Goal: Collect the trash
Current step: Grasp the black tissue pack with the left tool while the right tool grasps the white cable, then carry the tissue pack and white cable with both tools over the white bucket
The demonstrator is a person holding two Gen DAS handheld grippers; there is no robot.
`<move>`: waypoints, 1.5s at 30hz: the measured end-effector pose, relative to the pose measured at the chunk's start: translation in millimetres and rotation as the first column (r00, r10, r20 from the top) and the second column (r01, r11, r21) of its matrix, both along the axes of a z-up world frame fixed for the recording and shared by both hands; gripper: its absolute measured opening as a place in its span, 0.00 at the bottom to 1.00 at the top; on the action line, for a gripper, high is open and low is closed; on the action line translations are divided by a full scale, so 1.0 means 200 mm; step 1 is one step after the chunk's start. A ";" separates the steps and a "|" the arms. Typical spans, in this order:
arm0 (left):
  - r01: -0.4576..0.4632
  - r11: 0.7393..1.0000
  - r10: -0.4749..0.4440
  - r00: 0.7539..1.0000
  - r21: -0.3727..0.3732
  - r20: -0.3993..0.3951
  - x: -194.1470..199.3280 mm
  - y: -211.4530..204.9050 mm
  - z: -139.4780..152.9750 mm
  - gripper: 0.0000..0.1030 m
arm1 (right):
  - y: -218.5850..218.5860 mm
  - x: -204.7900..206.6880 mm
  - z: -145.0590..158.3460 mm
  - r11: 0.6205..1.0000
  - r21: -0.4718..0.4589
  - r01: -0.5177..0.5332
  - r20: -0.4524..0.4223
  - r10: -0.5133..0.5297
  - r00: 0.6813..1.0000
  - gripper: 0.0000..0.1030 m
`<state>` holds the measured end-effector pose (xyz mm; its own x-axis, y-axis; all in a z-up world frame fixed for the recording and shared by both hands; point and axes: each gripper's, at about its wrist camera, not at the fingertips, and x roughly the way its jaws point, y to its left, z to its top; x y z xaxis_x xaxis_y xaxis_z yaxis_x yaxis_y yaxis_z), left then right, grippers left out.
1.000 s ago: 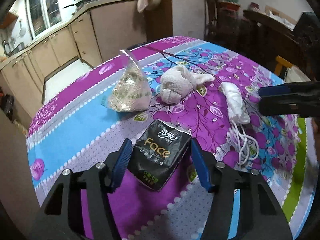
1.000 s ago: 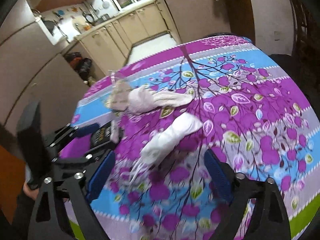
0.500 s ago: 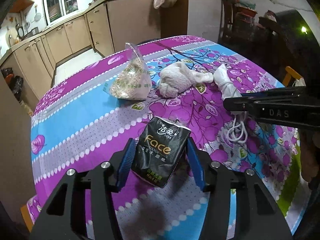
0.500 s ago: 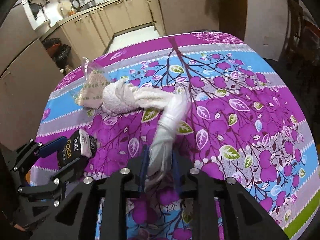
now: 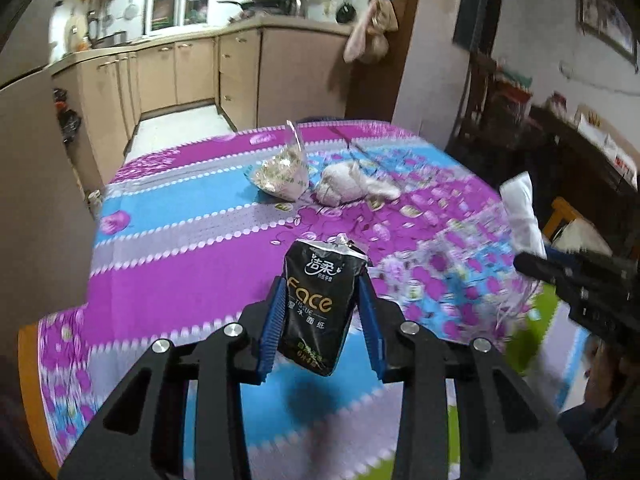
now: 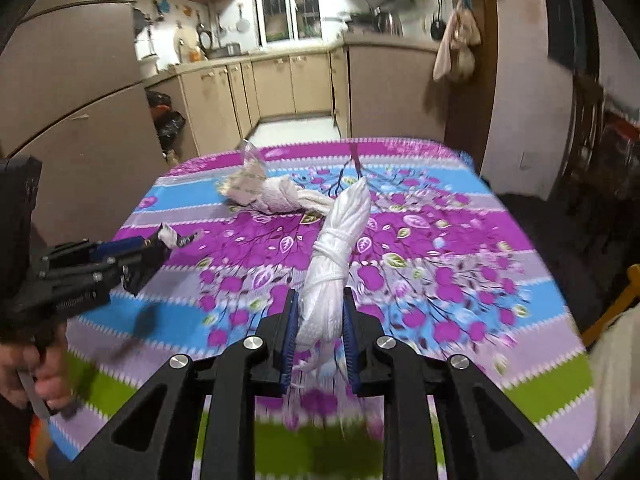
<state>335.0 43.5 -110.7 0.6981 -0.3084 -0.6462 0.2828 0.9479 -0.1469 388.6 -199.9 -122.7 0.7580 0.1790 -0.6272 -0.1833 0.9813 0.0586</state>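
The tissue pack [image 5: 320, 304] is a soft plastic packet, light and squashy, with a slick film that could slide under a loose pinch; I judge its middle, across the flat faces, the best place to grip, since the torn top flap would crumple. The white bundle [image 6: 336, 264] is a wad of soft white stuff wound with cord, limp and light; it will sag either side of any grip, so the thick wound waist is the place to take it. Loose strings hang from its near end and could snag on the table [image 5: 180, 248].

The left tongs [image 5: 320, 324] are nearly closed and closing further, the blue pads pressing both sides of the tissue pack, which hangs clear of the table with its shadow below it. The right tongs [image 6: 319, 332] are drawn in narrow, clamped on the lower part of the white bundle, whose far end juts forward above the table.

Taking the tissue pack as landmark: the white bundle is to its right, beyond the table's edge in the left view. Well beyond the pack, toward the far side of the table, a clear bag [image 5: 282, 176] of pale scraps and a crumpled cloth [image 5: 352, 186] lie just beside each other, both untouched, and both looking as light and soft.
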 end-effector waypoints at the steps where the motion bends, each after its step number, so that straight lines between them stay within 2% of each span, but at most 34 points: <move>1: -0.013 1.000 0.013 1.000 -0.012 0.013 -0.04 0.00 0.02 0.33 | 0.00 -0.06 0.02 1.000 -0.016 -0.004 0.026 0.004 1.000 0.21; 7: -0.045 0.998 0.051 0.991 -0.049 0.121 -0.29 -0.13 0.20 0.33 | -0.02 -0.36 0.20 0.997 -0.081 0.013 0.175 0.001 0.985 0.21; 15: -0.029 0.996 0.048 0.974 -0.087 0.223 -0.49 -0.42 0.39 0.33 | -0.24 -0.61 0.40 0.992 -0.070 0.104 0.262 -0.083 0.961 0.21; 21: 0.020 0.998 -0.002 0.966 -0.067 0.258 -0.54 -0.68 0.46 0.33 | -0.47 -0.74 0.52 0.982 -0.040 0.184 0.269 -0.167 0.948 0.21; 29: 0.111 0.993 -0.093 0.954 -0.047 0.283 -0.55 -1.00 0.52 0.33 | -0.86 -0.88 0.61 0.950 -0.023 0.310 0.280 -0.292 0.914 0.21; 37: 0.261 0.964 -0.238 0.934 -0.055 0.268 -0.54 -1.45 0.56 0.33 | -1.33 -1.01 0.68 0.902 -0.024 0.431 0.264 -0.410 0.873 0.21; 41: 0.328 0.944 -0.309 0.918 -0.041 0.248 -0.53 -1.68 0.54 0.33 | -1.61 -1.04 0.67 0.877 -0.014 0.480 0.213 -0.466 0.859 0.21; 45: 0.381 0.924 -0.367 0.909 -0.037 0.196 -0.48 -1.86 0.51 0.33 | -1.87 -1.01 0.62 0.864 0.003 0.503 0.122 -0.499 0.858 0.21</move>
